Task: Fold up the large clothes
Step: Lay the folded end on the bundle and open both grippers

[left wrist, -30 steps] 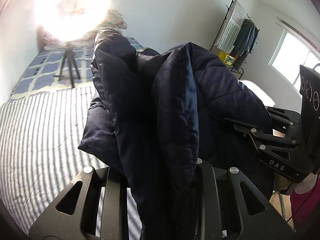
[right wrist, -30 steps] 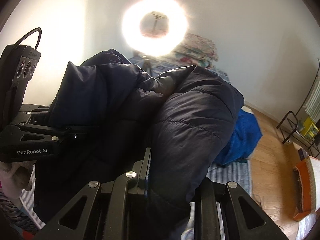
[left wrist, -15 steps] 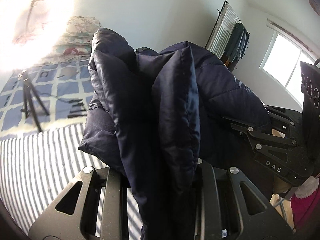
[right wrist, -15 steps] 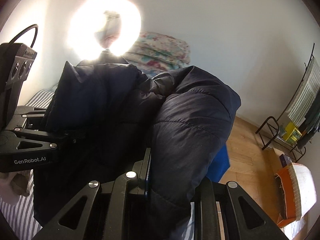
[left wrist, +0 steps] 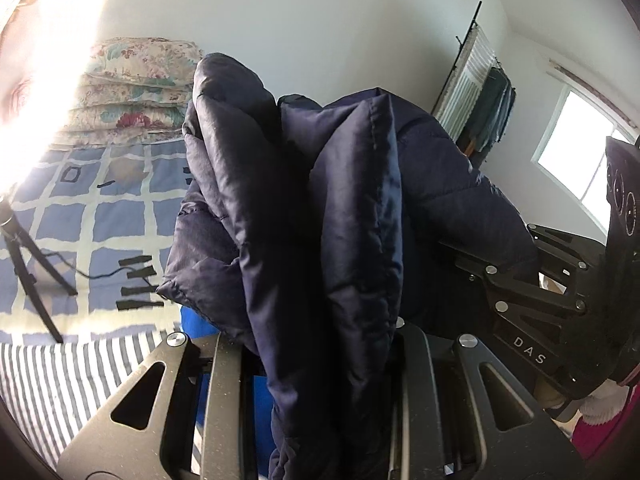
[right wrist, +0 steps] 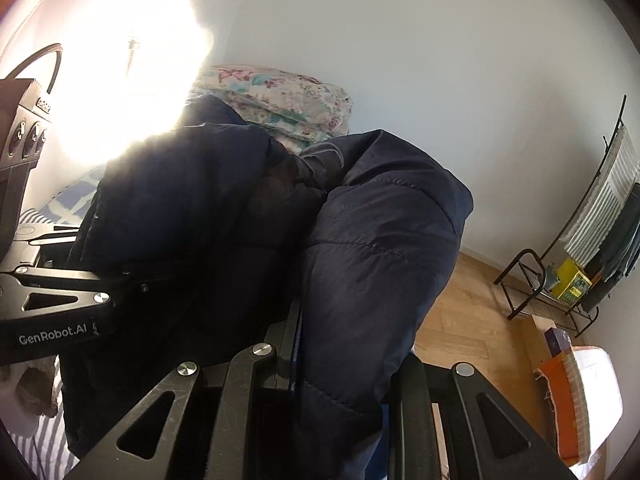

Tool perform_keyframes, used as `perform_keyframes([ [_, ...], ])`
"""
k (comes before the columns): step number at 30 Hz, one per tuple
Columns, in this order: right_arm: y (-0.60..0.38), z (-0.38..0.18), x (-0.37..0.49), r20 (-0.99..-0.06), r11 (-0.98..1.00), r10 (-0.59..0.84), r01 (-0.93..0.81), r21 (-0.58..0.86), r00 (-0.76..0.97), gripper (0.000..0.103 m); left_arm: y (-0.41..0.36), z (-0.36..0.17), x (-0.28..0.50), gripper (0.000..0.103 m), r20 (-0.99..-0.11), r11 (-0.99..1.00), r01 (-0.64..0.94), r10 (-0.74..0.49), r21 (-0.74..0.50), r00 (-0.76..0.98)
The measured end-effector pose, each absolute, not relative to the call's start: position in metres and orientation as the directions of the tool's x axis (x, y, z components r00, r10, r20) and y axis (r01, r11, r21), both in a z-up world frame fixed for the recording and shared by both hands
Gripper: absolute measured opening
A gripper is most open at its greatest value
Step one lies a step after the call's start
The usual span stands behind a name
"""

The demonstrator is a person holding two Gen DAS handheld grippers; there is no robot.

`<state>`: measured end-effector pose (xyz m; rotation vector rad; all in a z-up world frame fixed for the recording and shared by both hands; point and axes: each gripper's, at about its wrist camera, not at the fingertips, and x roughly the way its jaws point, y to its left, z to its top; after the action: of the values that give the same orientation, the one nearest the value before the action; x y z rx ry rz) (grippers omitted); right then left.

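A dark navy puffer jacket (left wrist: pixel 320 220), quilted in soft padded channels with a faint sheen and stitched seams, fills the space between and ahead of both pairs of fingers, held up off the bed. The left gripper (left wrist: pixel 320 380) is clamped on a thick fold of it: the fabric bunches between the matte black fingers (left wrist: pixel 224 380) and hangs below them. The right gripper (right wrist: pixel 344 392) likewise pinches a rounded, puffy fold, which bulges up past its fingers (right wrist: pixel 248 392).

Left of the left fingers lies a grey-and-white striped sheet (left wrist: pixel 48 380), and beyond it a blue checked cover (left wrist: pixel 120 216) with a black tripod (left wrist: pixel 24 264) standing on it. Farther ahead is a stack of folded floral quilts (left wrist: pixel 132 88). Right of the right fingers, over wood flooring (right wrist: pixel 472 312), stands a black metal rack (right wrist: pixel 560 280) holding a yellow box (right wrist: pixel 572 284) on its lower shelf and hung cloths above.
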<state>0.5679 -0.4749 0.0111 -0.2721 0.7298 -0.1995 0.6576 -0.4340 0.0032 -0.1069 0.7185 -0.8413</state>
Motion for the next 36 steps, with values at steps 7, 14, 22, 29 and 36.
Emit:
perform_keyframes([
  [7, -0.512, -0.023, 0.595, -0.676, 0.961, -0.239, 0.071, -0.267, 0.697, 0.018, -0.450, -0.023, 0.686, 0.024, -0.576, 0.686, 0.623, -0.699, -0.375, 0.423],
  [14, -0.569, -0.048, 0.595, -0.730, 0.984, -0.176, 0.116, -0.133, 0.661, 0.026, -0.439, -0.048, 0.703, 0.028, -0.615, 0.709, 0.576, -0.679, -0.407, 0.401],
  [22, -0.614, -0.074, 0.583, -0.767, 0.983, -0.137, 0.184, -0.025, 0.627, 0.048, -0.422, -0.063, 0.708, 0.050, -0.657, 0.763, 0.523, -0.620, -0.379, 0.429],
  [29, -0.614, -0.067, 0.570, -0.753, 0.957, -0.279, 0.237, -0.166, 0.596, 0.051, -0.421, -0.069, 0.695, 0.052, -0.692, 0.817, 0.493, -0.541, -0.299, 0.478],
  [36, -0.605, -0.060, 0.557, -0.742, 0.950, -0.305, 0.247, -0.191, 0.597, 0.051, -0.412, -0.061, 0.672, 0.052, -0.693, 0.833, 0.497, -0.508, -0.244, 0.511],
])
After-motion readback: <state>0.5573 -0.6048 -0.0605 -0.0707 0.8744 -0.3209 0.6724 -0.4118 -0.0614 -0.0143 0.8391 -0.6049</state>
